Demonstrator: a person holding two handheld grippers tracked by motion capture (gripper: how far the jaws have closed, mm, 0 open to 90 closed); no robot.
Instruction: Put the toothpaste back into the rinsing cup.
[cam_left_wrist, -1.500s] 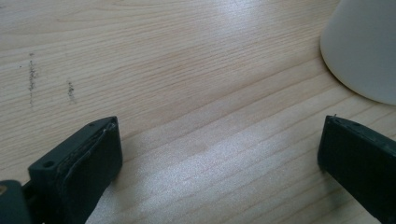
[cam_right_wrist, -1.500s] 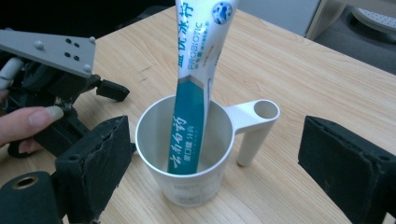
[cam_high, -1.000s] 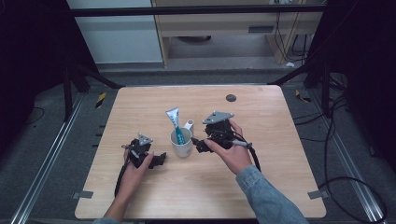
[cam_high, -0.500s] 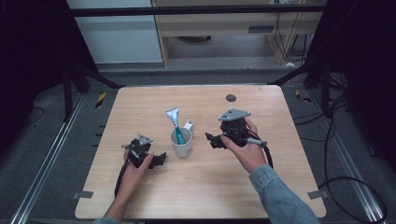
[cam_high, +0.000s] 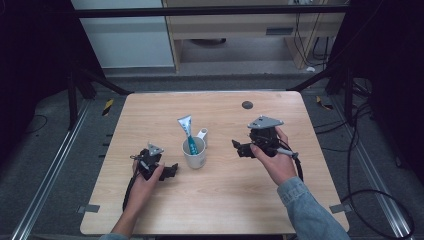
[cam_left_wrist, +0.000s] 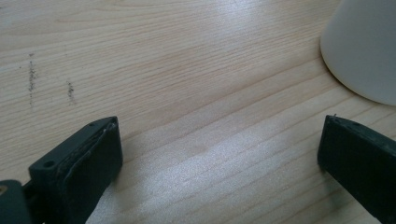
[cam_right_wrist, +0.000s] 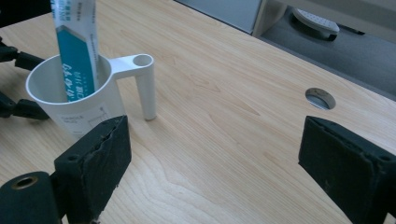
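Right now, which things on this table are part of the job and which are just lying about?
In the job: white cup, toothpaste tube standing in it, left gripper, right gripper, both open.
Lying about: round grommet hole in the table.

Both grippers are black: the left gripper (cam_high: 172, 171) and the right gripper (cam_high: 236, 146) each carry a grey three-cornered plate and a black trailing cable (jaw pads look worn, with a screw hole). The right arm wears a blue denim sleeve (cam_high: 310, 212).
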